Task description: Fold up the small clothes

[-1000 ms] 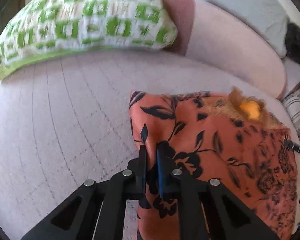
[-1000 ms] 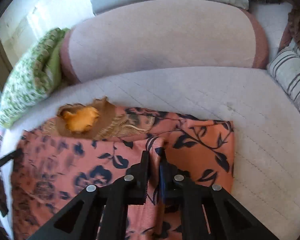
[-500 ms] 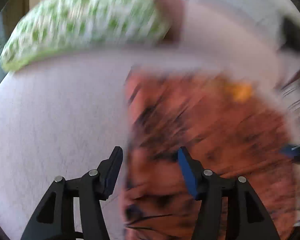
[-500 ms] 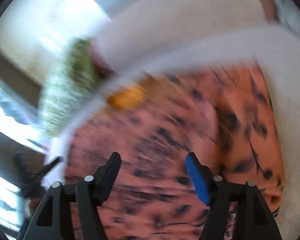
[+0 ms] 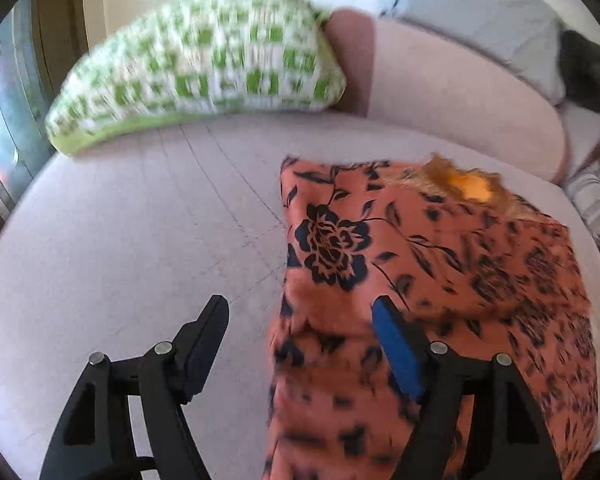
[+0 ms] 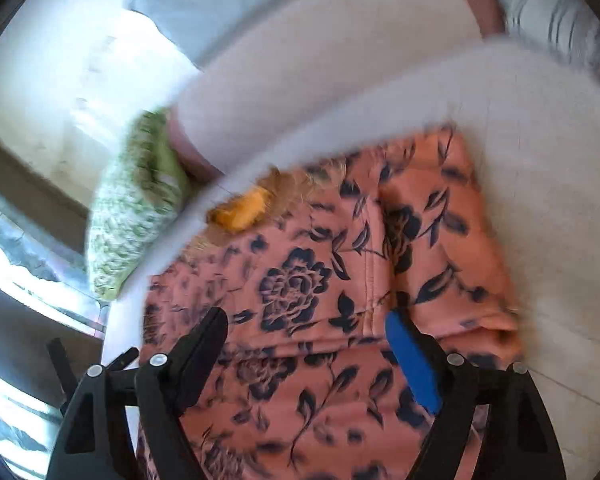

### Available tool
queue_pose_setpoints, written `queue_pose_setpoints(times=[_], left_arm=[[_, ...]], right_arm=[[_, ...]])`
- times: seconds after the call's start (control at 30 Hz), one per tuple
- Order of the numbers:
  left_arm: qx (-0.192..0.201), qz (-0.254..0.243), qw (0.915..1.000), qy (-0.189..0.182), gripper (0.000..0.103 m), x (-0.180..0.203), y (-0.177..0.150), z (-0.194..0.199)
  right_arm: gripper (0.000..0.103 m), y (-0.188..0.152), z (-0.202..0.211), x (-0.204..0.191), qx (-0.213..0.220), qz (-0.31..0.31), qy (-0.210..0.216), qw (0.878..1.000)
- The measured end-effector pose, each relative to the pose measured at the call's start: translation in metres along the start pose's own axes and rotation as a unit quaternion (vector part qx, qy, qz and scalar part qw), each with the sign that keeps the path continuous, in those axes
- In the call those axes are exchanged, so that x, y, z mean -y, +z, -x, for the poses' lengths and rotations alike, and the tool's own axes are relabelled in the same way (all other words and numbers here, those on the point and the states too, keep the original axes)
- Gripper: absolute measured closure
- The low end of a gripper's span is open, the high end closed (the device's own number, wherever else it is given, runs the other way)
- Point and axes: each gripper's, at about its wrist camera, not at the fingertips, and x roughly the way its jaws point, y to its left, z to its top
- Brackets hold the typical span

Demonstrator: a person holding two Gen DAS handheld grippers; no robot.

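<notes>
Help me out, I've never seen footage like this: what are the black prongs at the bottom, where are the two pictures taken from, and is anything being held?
There is no robot here. A person holds a two-finger tool in each hand, and a fisheye camera on each looks forward along its fingers. One picture comes from the left tool, the other from the right tool. Both stand open and hold nothing. Below them an orange garment with dark flowers lies partly folded on a pale pink sofa seat, an orange-yellow piece at its far edge. A green and white checked cushion rests at the back.
</notes>
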Motion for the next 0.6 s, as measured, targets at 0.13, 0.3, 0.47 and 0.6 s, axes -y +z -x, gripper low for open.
queue_pose_setpoints(times=[0.13,0.3,0.47,0.6], left_arm=[[0.011,0.036,0.9987,-0.034,0.022,-0.010,-0.051,0.056],[-0.008,0.075,0.9950,-0.066,0.020,-0.010,-0.130,0.083],[-0.103,0.000,0.9945,0.019,0.020,0.011,-0.176,0.055],[-0.046,0.031,0.9982,-0.021,0.019,0.006,-0.176,0.093]], right_arm=[[0.019,-0.051,0.084,0.033,-0.003,-0.013,-0.009,1.000],[0.019,-0.143,0.137,0.056,-0.056,-0.043,0.030,0.997],[0.021,-0.180,0.139,0.089,-0.068,-0.118,-0.026,0.990],[0.017,-0.182,0.172,0.068,-0.016,-0.090,0.006,0.996]])
